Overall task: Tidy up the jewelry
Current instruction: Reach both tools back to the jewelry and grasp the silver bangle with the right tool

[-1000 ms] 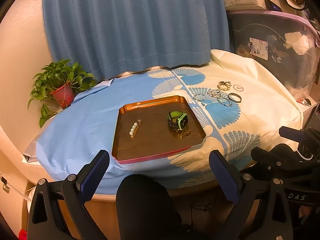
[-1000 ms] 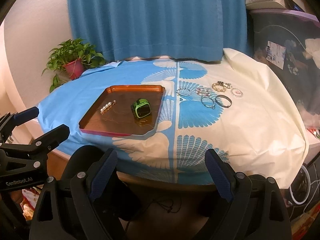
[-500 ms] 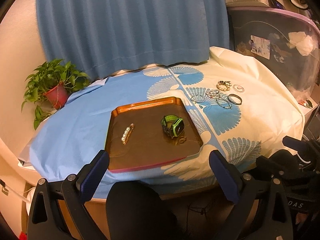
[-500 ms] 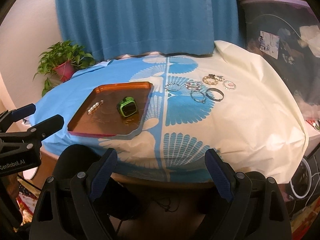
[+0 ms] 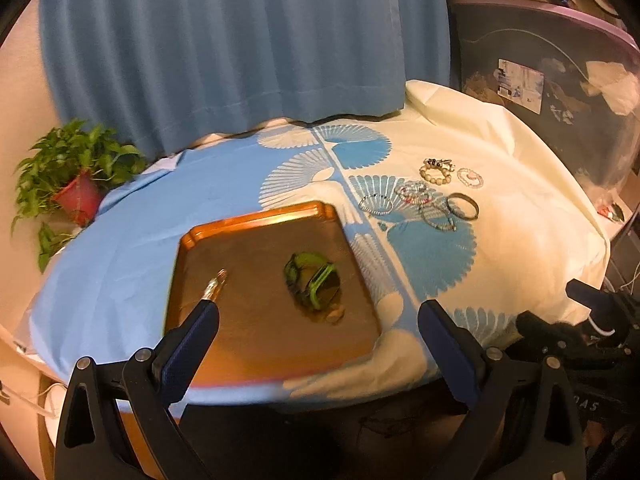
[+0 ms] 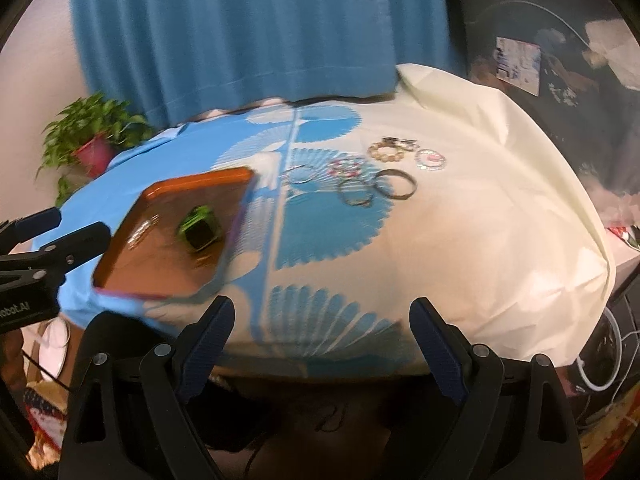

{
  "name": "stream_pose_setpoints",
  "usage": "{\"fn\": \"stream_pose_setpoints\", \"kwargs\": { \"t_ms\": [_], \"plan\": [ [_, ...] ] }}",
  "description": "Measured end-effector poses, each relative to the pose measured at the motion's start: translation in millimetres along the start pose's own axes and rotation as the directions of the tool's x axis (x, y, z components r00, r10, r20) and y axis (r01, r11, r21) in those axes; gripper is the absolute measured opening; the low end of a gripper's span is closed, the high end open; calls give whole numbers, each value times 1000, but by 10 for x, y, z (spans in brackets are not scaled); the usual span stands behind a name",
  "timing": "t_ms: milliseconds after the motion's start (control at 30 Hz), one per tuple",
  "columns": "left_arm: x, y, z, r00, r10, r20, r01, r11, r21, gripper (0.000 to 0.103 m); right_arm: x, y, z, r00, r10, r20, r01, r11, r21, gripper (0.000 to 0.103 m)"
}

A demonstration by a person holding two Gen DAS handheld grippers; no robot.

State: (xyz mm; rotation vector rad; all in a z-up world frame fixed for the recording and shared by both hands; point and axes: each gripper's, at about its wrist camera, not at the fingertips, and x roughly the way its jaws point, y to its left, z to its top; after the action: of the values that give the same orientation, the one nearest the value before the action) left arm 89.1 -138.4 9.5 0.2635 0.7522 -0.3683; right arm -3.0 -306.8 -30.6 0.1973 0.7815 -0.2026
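Observation:
An orange-brown tray (image 5: 256, 344) lies on the clothed table and holds a green watch (image 5: 314, 284), a pearl clip (image 5: 216, 284) and a small ring (image 5: 336, 315). Several bracelets (image 5: 428, 196) lie on the cloth to the tray's far right, among them a dark bangle (image 5: 463, 206). My left gripper (image 5: 318, 320) is open and empty above the tray's near edge. My right gripper (image 6: 322, 316) is open and empty at the table's front edge. The right wrist view shows the tray (image 6: 160, 276), the watch (image 6: 200, 230) and the bracelets (image 6: 372, 176).
A potted plant (image 5: 76, 184) stands at the far left of the table. A blue curtain (image 5: 240, 40) hangs behind. A dark plastic bin (image 5: 560, 92) stands at the right. The table cloth (image 6: 480, 240) drops off at the right edge.
Both grippers have moved forward toward the table; the tray and bracelets look larger. The right wrist view has shifted right, so the tray sits further left.

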Motion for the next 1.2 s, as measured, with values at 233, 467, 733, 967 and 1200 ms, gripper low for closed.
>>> {"fn": "stream_pose_setpoints", "kwargs": {
  "t_ms": [233,467,733,967,1200],
  "plan": [
    [654,-237,648,1000,-18,-23,19,999,45,99,440,-459,412,998,-64,-4,64,997,47,89],
    [1593,-592,1233,994,-49,-103,61,992,114,99,1304,-879,951,997,-56,-56,63,989,131,89],
    [2471,-862,1485,979,-56,-197,89,983,161,99,2102,-1027,1276,990,-75,-117,88,990,107,89],
    [2974,-1031,1530,959,-90,-267,145,970,194,99,2335,-1051,1294,987,-105,-119,113,992,63,91],
    [3210,-1020,1584,951,-115,-287,167,972,165,100,2323,-1186,1255,973,-193,-128,199,979,39,91]
  ]
}}
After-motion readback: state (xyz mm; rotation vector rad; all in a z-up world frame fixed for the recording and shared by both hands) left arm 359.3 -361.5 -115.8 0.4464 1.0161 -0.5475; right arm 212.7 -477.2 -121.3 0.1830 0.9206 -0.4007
